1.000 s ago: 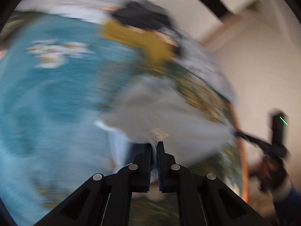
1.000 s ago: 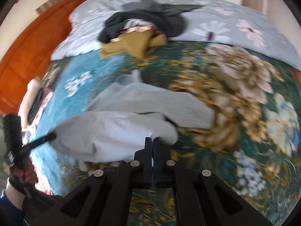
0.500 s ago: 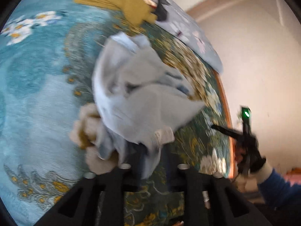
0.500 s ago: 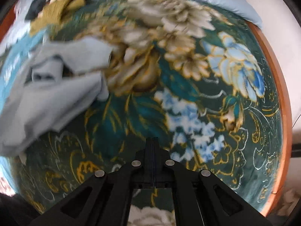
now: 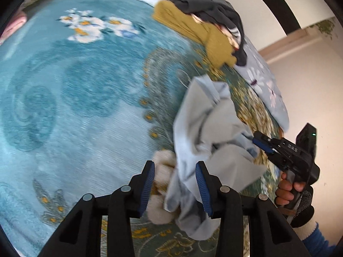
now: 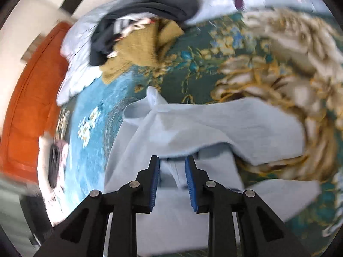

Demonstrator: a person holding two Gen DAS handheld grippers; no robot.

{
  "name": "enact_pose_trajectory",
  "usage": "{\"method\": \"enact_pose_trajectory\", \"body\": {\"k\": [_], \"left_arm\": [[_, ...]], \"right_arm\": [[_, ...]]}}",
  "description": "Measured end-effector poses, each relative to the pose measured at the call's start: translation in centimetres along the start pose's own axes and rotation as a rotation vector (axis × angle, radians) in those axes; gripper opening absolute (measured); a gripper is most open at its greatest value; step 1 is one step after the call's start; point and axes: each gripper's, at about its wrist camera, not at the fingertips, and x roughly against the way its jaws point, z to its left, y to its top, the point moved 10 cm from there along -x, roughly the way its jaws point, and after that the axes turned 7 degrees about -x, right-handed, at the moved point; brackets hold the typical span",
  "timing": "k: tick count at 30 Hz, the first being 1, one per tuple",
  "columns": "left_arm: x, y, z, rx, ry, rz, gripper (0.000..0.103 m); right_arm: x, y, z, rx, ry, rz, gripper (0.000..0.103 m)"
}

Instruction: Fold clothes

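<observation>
A crumpled pale blue garment [image 5: 205, 141] lay bunched on the floral bedspread [image 5: 81, 98], its folds reaching between the spread blue-padded jaws of the left gripper [image 5: 174, 184], which stood open with nothing clamped. One loose fold hung down between the two pads, nearer the right one; whether it touched the pad could not be told. Beside that fold, a cream flower of the bedspread's pattern showed between the jaws.

In the right wrist view, the right gripper [image 6: 172, 180] was likewise open, its jaws parted over a ridge of the same garment [image 6: 214, 126], with a narrow pleat of cloth rising between the pads but not pinched. From the left wrist view the right gripper [image 5: 262, 143] appeared at the garment's far edge, its tips at the cloth, held by a gloved hand [image 5: 291, 190] in a blue sleeve.

The garment's broad panel spread flat to the right over the gold-and-cream part of the pattern, one corner pointing toward the head of the bed. A heap of clothes [image 6: 141, 34], dark grey over mustard yellow, sat well apart against the pale flowered pillow [image 6: 246, 2]. To the left, a wide teal stretch of bedspread lay bare as far as the orange headboard [image 6: 32, 98]. Both views were motion-blurred.
</observation>
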Motion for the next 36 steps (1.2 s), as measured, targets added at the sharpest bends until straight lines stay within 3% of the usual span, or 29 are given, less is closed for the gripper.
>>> {"method": "enact_pose_trajectory", "body": {"k": [3, 8, 11, 14, 16, 19, 21, 26, 29, 31, 33, 36], "left_arm": [[0.6, 0.8, 1.0, 0.035, 0.039, -0.05, 0.044], [2.0, 1.8, 1.7, 0.086, 0.046, -0.124, 0.05], [2.8, 2.2, 2.3, 0.117, 0.045, -0.155, 0.052], [3.4, 2.6, 3.0, 0.145, 0.05, -0.177, 0.052], [3.7, 2.6, 3.5, 0.16, 0.055, -0.187, 0.052], [4.5, 2.8, 4.1, 0.18, 0.055, -0.212, 0.052], [4.8, 3.0, 4.2, 0.177, 0.063, -0.224, 0.052], [5.5, 3.4, 4.2, 0.154, 0.095, -0.251, 0.052], [6.2, 3.5, 5.3, 0.159, 0.165, -0.273, 0.052], [7.6, 3.4, 7.6, 0.245, 0.207, -0.324, 0.052], [9.6, 2.8, 10.8, 0.394, 0.235, -0.392, 0.052], [12.2, 1.0, 15.6, 0.613, 0.256, -0.48, 0.052]], "right_arm": [[-1.8, 0.3, -1.4, -0.164, 0.032, 0.038, 0.026], [-2.2, 2.1, -3.1, -0.421, 0.137, -0.009, 0.027], [-2.3, 2.7, -3.8, -0.504, 0.14, -0.018, 0.028], [-1.8, 3.0, -4.0, -0.498, 0.094, -0.059, 0.003], [-1.1, 3.6, -2.8, -0.461, 0.095, -0.092, 0.002], [0.9, 4.6, 2.6, -0.254, 0.104, -0.147, 0.002], [1.8, 4.6, 8.3, -0.12, 0.196, -0.146, 0.002], [1.8, 1.0, 23.1, 0.165, 0.438, -0.026, 0.002], [-0.1, -2.6, 28.7, 0.277, 0.481, 0.07, 0.002], [-1.5, -5.4, 31.6, 0.328, 0.512, 0.135, 0.002], [-2.8, -8.6, 33.9, 0.352, 0.549, 0.204, 0.002], [-5.5, -12.9, 34.9, 0.399, 0.529, 0.276, 0.002]]}}
